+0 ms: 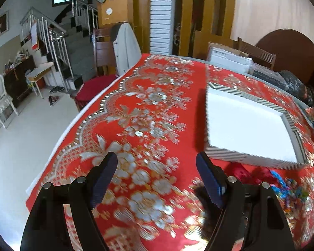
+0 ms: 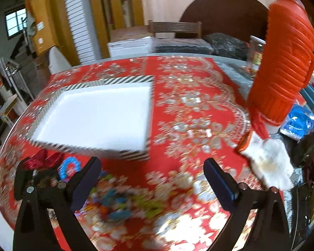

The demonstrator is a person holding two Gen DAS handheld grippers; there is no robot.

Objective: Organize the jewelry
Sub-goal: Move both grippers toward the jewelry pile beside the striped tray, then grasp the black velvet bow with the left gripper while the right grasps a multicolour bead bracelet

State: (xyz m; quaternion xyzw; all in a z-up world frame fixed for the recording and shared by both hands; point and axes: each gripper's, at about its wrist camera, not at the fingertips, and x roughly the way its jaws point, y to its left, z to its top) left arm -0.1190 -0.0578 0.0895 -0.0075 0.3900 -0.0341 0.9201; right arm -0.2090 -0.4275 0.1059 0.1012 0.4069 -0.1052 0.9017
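Note:
A shallow striped box [image 1: 236,155] with a white inside sits empty on the red flowered tablecloth [image 1: 146,115]; it also shows in the right wrist view [image 2: 134,154]. Blurred colourful jewelry [image 1: 286,186] lies in front of the box, with a red piece [image 1: 240,170] beside it. In the right wrist view the colourful pile [image 2: 117,200], a blue ring-shaped piece [image 2: 70,166] and a red piece [image 2: 43,159] lie near the box's front. My left gripper [image 1: 157,165] is open and empty above the cloth. My right gripper [image 2: 151,170] is open and empty above the pile.
A tall orange ribbed container [image 2: 282,62] stands at the right with a white cloth [image 2: 270,165], a blue packet [image 2: 299,121] and a jar [image 2: 255,54] near it. The table's left edge [image 1: 58,140] drops to the floor. Chairs [image 1: 102,50] and boxes [image 1: 230,60] stand behind.

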